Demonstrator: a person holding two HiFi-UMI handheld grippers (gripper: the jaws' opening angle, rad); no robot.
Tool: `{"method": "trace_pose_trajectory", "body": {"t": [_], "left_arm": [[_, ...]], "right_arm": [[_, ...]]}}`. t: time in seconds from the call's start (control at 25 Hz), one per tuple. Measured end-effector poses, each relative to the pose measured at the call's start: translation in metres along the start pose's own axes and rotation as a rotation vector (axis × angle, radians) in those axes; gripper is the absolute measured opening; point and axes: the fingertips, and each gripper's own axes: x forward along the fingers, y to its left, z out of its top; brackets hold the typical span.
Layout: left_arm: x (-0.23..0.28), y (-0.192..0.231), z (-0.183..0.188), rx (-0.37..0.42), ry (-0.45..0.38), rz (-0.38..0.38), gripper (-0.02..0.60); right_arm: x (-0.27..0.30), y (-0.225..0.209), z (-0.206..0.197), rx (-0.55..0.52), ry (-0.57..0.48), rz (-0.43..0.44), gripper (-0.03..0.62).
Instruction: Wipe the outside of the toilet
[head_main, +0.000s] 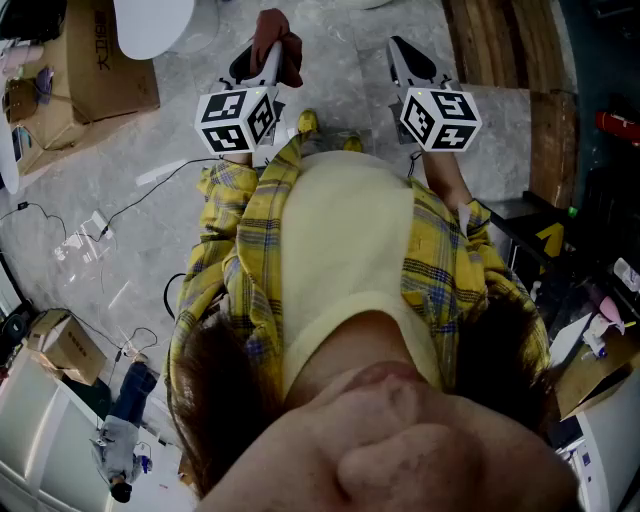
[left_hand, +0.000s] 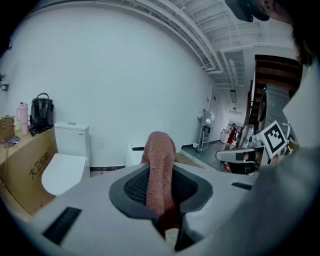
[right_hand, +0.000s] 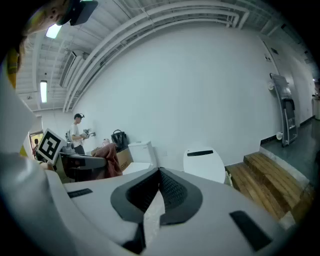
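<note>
- Head view: your left gripper (head_main: 268, 62) is clamped on a reddish-brown terry cloth (head_main: 280, 42), which is bunched over the jaw tips. Your right gripper (head_main: 402, 58) has its jaws pressed together on nothing. Both hang over a mottled grey concrete floor (head_main: 340, 70). The rounded white toilet (head_main: 150, 22) shows at the top left, beside a cardboard box (head_main: 105, 70).
- Left gripper view: the cloth stands as a fuzzy roll between ribbed black pads. The glossy toilet (left_hand: 65, 167), with its boxy tank, sits ahead to the left against a plain white wall (left_hand: 125, 75), well apart from the cloth.
- Right gripper view: only here do you see the closed jaws pointing at an oval-lidded second toilet (right_hand: 202, 162). Planked wooden steps (right_hand: 270, 175) lie to its right, and a person (right_hand: 76, 131) stands far left.
</note>
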Motion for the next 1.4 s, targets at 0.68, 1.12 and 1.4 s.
{"method": "trace_pose_trajectory", "body": {"t": [0.68, 1.12, 1.4], "left_arm": [[0.004, 0.030, 0.003, -0.021, -0.010, 0.020, 0.084], [0.015, 0.089, 0.013, -0.060, -0.020, 0.014, 0.084], [0.010, 0.126, 0.003, -0.085, 0.003, 0.034, 0.084]], "right_arm": [[0.028, 0.007, 0.003, 0.036, 0.015, 0.023, 0.025], [0.081, 0.022, 0.013, 0.022, 0.050, 0.005, 0.025], [0.113, 0.040, 0.015, 0.023, 0.061, 0.016, 0.025]]}}
